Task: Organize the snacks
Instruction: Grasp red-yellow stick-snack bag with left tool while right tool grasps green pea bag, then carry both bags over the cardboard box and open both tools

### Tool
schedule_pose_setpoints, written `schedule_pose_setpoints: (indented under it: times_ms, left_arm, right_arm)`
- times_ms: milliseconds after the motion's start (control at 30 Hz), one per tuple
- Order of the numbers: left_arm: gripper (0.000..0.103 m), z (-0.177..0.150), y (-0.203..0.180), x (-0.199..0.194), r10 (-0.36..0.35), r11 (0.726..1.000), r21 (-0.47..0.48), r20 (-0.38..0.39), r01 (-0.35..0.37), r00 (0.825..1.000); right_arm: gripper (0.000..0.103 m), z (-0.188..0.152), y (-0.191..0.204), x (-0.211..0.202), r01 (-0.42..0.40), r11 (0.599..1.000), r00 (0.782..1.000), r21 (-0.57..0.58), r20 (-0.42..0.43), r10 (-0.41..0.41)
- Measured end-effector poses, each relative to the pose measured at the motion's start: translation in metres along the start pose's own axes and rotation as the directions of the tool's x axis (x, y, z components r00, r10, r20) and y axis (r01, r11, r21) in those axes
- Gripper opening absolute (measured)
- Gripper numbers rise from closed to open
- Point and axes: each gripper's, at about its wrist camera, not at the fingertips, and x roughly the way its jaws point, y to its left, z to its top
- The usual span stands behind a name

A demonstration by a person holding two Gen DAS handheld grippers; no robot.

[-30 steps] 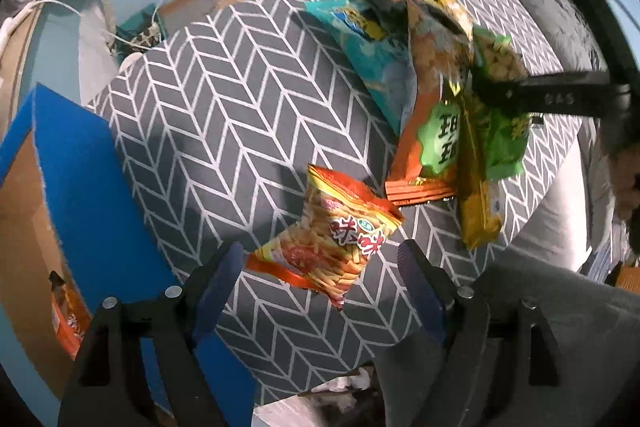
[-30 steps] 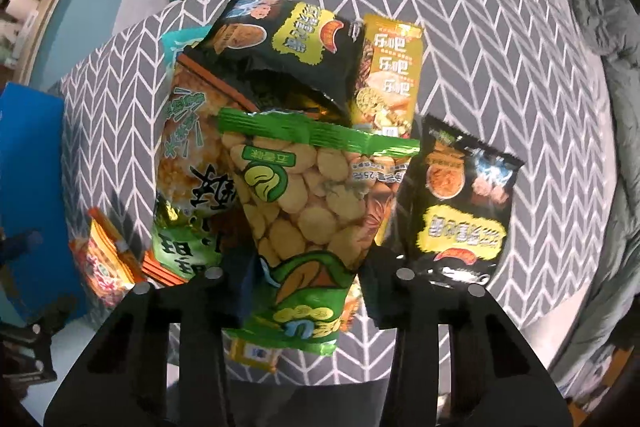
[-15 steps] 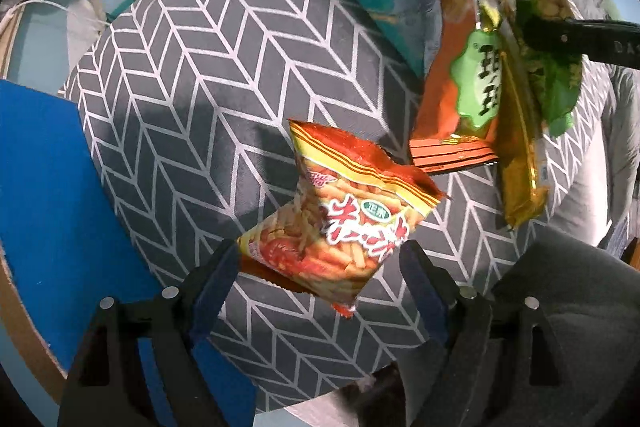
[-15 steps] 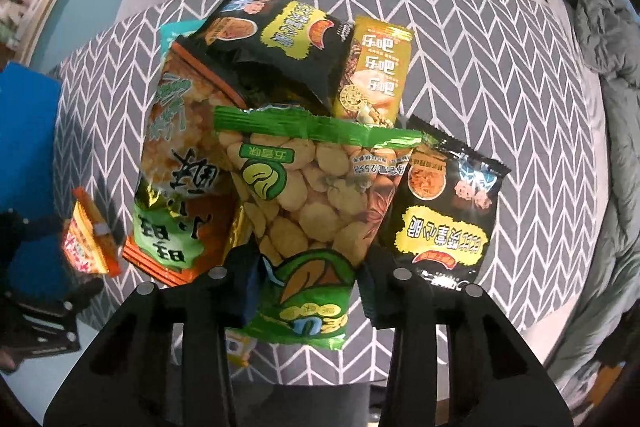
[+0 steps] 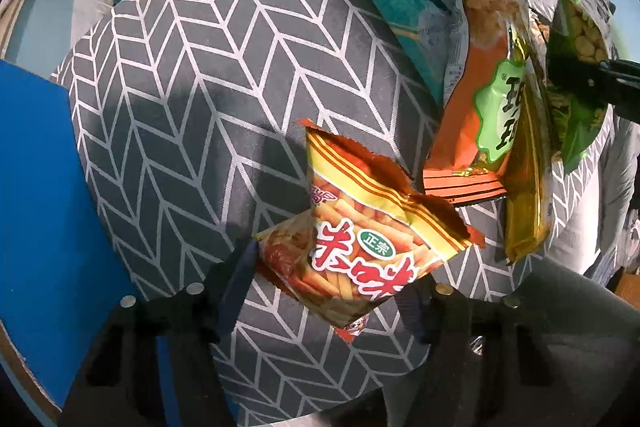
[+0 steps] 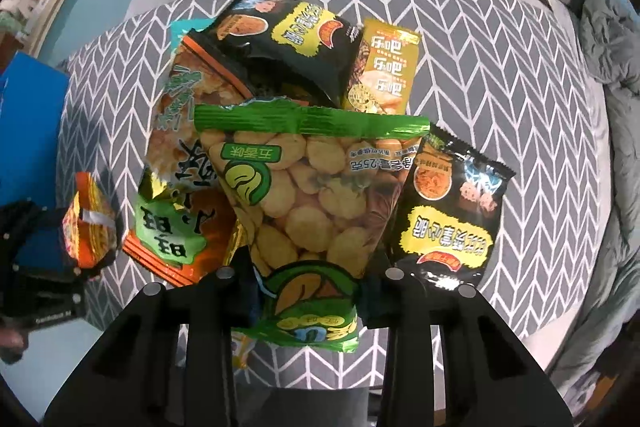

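The left gripper is closing around the orange snack bag, closer than a second ago. Only the right view shows the right gripper pinching the green bag above the snack pile on the table.

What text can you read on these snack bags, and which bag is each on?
"五香味" and "25克": green broad bean bag
"乐吧", three times: yellow bag
"旺旺": orange bag
"正宗": red-and-yellow stick snack bag
Too blurred to read: the yellow labels on the near black bag and the far black bag
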Motion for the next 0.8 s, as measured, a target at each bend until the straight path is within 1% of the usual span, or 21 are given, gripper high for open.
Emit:
schedule_pose_setpoints:
  times_ms: [67,100,133,167,300,500,633,800]
  left_arm:
    - [0.058,-0.002,0.001,-0.001,0.001,1.000,0.000,0.005,-0.001,1.000]
    - [0.053,-0.005,0.003,-0.003,0.008,1.000,-0.001,0.010,-0.008,1.000]
    - [0.047,-0.008,0.003,-0.006,0.015,1.000,-0.005,0.017,-0.015,1.000]
    - [0.045,-0.009,0.004,-0.009,0.018,1.000,-0.018,0.021,-0.017,1.000]
    - [0.044,-0.013,0.014,-0.023,-0.002,0.997,-0.080,0.054,0.006,0.999]
    - [0.043,-0.015,0.018,-0.052,0.000,0.993,-0.119,0.112,0.014,0.994]
    - [0.043,-0.014,0.021,-0.076,-0.004,0.988,-0.151,0.154,0.028,0.988]
    - [0.043,-0.014,0.025,-0.106,-0.032,0.980,-0.185,0.212,0.072,0.977]
  right_arm:
    - [0.033,0.000,0.004,-0.007,0.008,1.000,1.000,-0.025,0.009,-0.008]
    - [0.033,-0.001,0.004,-0.011,0.012,0.999,1.000,-0.037,0.015,-0.012]
    - [0.033,-0.002,0.005,-0.014,0.016,0.999,1.000,-0.045,0.019,-0.015]
    - [0.033,-0.001,0.005,-0.020,0.017,0.998,1.000,-0.054,0.025,-0.015]
    - [0.033,0.001,0.005,-0.038,0.016,0.997,0.999,-0.081,0.043,-0.013]
    - [0.033,0.009,0.012,-0.056,0.031,0.992,0.997,-0.125,0.077,-0.021]
    - [0.033,0.018,0.021,-0.062,0.038,0.988,0.995,-0.148,0.099,-0.023]
    - [0.033,0.028,0.029,-0.072,0.036,0.984,0.992,-0.174,0.123,-0.014]
